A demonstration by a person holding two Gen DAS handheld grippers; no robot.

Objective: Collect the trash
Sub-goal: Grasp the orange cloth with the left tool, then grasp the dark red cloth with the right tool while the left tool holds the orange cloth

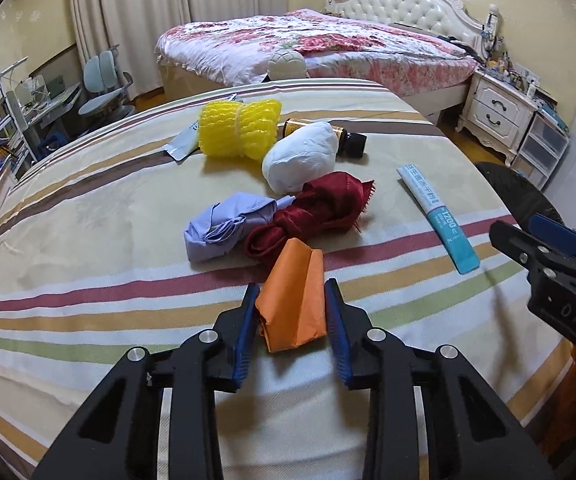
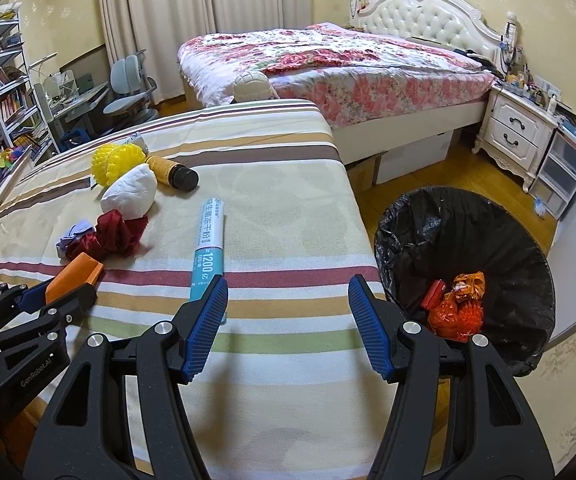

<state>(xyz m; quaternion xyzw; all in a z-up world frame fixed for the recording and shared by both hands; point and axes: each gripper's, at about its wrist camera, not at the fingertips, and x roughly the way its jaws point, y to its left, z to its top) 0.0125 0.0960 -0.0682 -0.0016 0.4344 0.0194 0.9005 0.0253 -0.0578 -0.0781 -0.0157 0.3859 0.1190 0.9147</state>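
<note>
My left gripper [image 1: 292, 294] has its jaws on both sides of a folded orange paper [image 1: 294, 304] on the striped table; the pads look to be touching it. The paper also shows in the right wrist view [image 2: 74, 272]. Beyond it lie a dark red cloth [image 1: 312, 216], a lilac cloth [image 1: 224, 226], a white wad [image 1: 300, 158], a yellow foam net [image 1: 240, 128], a brown bottle [image 1: 348, 136] and a teal-and-white tube [image 1: 438, 216]. My right gripper [image 2: 288, 292] is open and empty above the table edge, with the tube [image 2: 208, 248] by its left finger.
A bin with a black liner [image 2: 468, 240] stands on the floor right of the table and holds red and orange trash [image 2: 456, 308]. A bed [image 2: 328, 60], nightstand [image 2: 520, 128] and desk chair [image 2: 128, 92] lie beyond the striped tablecloth [image 2: 280, 184].
</note>
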